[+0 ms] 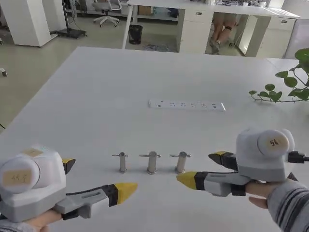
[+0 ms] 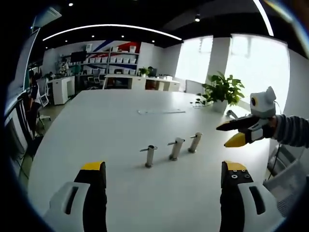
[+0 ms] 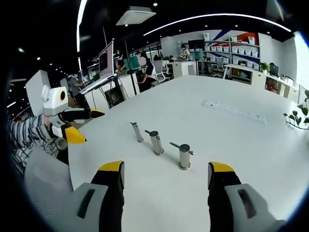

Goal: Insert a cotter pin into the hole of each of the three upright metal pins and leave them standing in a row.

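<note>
My left gripper [image 1: 96, 178], white with yellow tips, hangs low over the big white table [image 1: 145, 72]. Its jaws are wide open and hold nothing.

Next come the three short shiny metal pins, standing up in a row near me: the left pin [image 1: 122, 162], the middle pin [image 1: 152, 162] and the right pin [image 1: 181, 162]. Each one has a thin metal cotter pin [image 1: 119, 155] stuck sideways through its top.

My right gripper [image 1: 202, 167] is just beside the right pin but not touching it. Its jaws are wide open too, and empty.

Behind the row lies a long white power strip [image 1: 187, 105]. At the far right a green leafy plant [image 1: 285, 82] leans over the table.

The head view shows a black bin [image 1: 135, 34] on the floor far away; I cannot tell what is inside. The left gripper view shows the plant's pot [image 2: 219, 106] by bright windows. The right gripper view shows people sitting at desks [image 3: 104, 87] with screens.
</note>
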Available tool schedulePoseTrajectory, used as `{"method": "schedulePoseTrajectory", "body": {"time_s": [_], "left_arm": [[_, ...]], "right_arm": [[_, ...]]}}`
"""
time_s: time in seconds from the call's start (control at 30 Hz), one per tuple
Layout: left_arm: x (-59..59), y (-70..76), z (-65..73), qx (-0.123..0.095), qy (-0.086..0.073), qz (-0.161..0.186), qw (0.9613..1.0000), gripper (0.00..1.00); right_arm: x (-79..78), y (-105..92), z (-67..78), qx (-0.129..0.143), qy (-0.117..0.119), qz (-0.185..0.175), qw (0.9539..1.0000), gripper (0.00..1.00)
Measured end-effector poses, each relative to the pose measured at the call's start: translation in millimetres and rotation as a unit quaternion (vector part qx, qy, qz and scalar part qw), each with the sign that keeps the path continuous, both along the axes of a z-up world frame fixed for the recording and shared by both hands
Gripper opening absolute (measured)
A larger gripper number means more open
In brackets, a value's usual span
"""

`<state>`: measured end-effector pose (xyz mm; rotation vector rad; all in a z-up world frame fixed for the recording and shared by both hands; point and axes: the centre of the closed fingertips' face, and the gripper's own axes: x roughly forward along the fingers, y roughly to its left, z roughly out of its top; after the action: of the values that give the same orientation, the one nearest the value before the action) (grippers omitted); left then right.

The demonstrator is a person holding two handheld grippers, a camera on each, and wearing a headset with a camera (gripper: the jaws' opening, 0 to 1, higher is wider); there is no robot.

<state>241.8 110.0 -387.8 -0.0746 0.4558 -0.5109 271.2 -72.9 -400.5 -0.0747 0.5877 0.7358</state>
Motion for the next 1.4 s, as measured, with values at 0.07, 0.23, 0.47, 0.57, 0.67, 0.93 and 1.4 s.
{"method": "schedulePoseTrajectory", "body": {"time_s": [0.07,0.23,0.47,0.57,0.67,0.93,1.4], "left_arm": [[-0.9,-0.5,-0.8,0.003,0.002,-0.002,1.0,0.99],[-1.6,-2.2,-1.1,0.006,0.003,-0.003,1.0,0.99],[-5.1,-7.4,-1.9,0.007,0.006,-0.009,0.9999,0.99],[-6.3,-9.5,-3.6,0.01,0.007,-0.012,0.9999,0.99],[-7.2,-11.9,-3.7,0.017,0.002,-0.019,0.9997,0.99],[-8.6,-10.0,-4.9,0.039,-0.003,-0.02,0.999,0.98],[-9.9,-6.7,-2.5,0.044,-0.011,-0.01,0.9989,0.96]], "right_arm": [[-1.8,-1.1,1.2,0.008,0.004,-0.011,0.9999,0.68],[-7.2,-7.3,0.7,-0.003,0.0,-0.023,0.9997,0.67],[-15.9,-10.3,-0.2,0.017,0.008,-0.043,0.9989,0.67],[-19.6,-8.1,-2.4,0.011,0.007,-0.041,0.9991,0.67],[-23.3,-5.5,-6.0,0.001,0.006,-0.036,0.9993,0.68],[-33.2,1.3,-11.5,0.001,0.01,-0.028,0.9996,0.7],[-42.8,4.3,-16.1,0.001,0.007,-0.025,0.9997,0.74]]}}
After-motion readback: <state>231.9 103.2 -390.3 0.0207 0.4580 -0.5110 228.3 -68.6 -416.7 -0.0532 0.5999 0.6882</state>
